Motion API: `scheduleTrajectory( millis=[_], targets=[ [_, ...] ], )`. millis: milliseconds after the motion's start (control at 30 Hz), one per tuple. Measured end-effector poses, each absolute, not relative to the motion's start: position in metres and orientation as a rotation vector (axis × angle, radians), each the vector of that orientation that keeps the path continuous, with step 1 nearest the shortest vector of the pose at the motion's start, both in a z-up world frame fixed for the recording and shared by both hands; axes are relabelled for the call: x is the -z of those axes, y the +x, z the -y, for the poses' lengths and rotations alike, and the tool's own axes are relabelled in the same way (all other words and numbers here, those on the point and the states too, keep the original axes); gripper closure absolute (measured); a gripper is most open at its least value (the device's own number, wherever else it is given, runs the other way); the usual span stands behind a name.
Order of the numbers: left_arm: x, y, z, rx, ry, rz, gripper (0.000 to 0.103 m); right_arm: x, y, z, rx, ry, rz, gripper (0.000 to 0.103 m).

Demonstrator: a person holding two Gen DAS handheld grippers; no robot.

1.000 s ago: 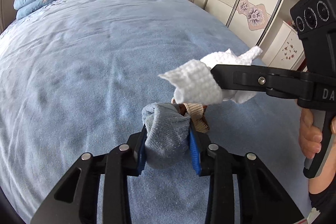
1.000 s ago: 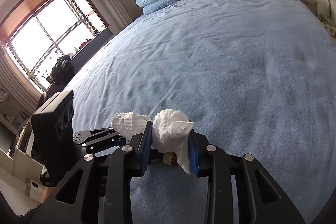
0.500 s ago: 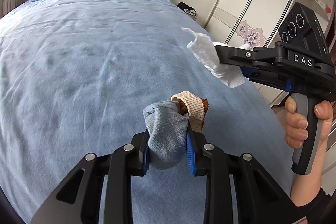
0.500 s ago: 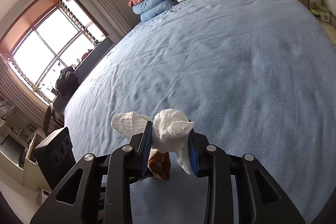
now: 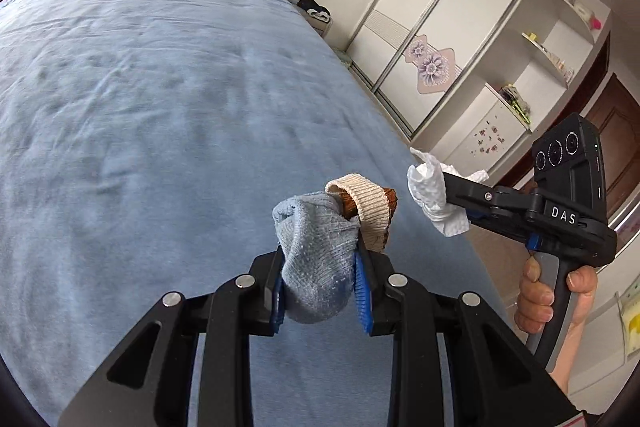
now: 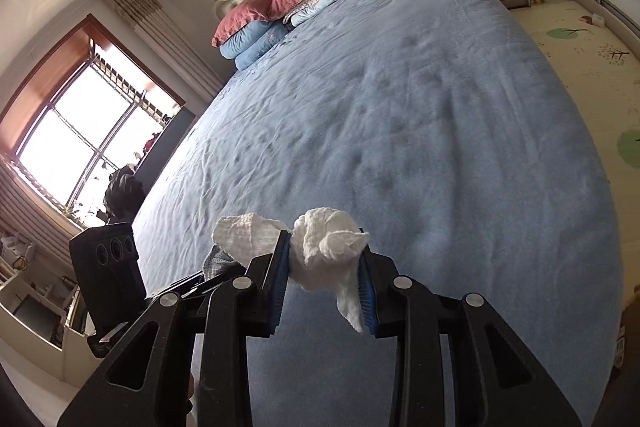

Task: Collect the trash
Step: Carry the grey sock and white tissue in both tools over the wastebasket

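- Both grippers have swung right, toward the bed's wardrobe-side edge.
- Left gripper [image 5: 320,291] clamped on blue sock [image 5: 316,259], tan-cuffed sock [image 5: 368,207] bunched behind it, held above the bedspread [image 5: 160,107].
- Right gripper [image 6: 322,287] pinching crumpled white tissue [image 6: 326,247], jaws narrow, also above the bed.

A soft blue knitted sock [image 5: 316,263] is bunched up and squeezed between two blue pads, above the blue bed. A brown sock with a cream ribbed cuff [image 5: 370,209] is tucked in with it and sticks out on top. A crumpled white paper tissue [image 6: 326,251] is pinched too, with one corner hanging down.
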State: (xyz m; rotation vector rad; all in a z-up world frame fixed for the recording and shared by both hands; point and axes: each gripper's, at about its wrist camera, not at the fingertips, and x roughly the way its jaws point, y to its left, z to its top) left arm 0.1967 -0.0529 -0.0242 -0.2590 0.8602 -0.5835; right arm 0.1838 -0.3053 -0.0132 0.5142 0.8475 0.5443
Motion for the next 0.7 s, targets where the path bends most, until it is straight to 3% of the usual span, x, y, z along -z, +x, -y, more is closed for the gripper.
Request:
scheduleTrajectory(
  millis=[700],
  targets=[
    [0.048,0.158,0.368,0.964,0.042,-1.064,0.075,0.044,0.027,0.560,-0.085,0.638,-0.696,0.072]
  ],
)
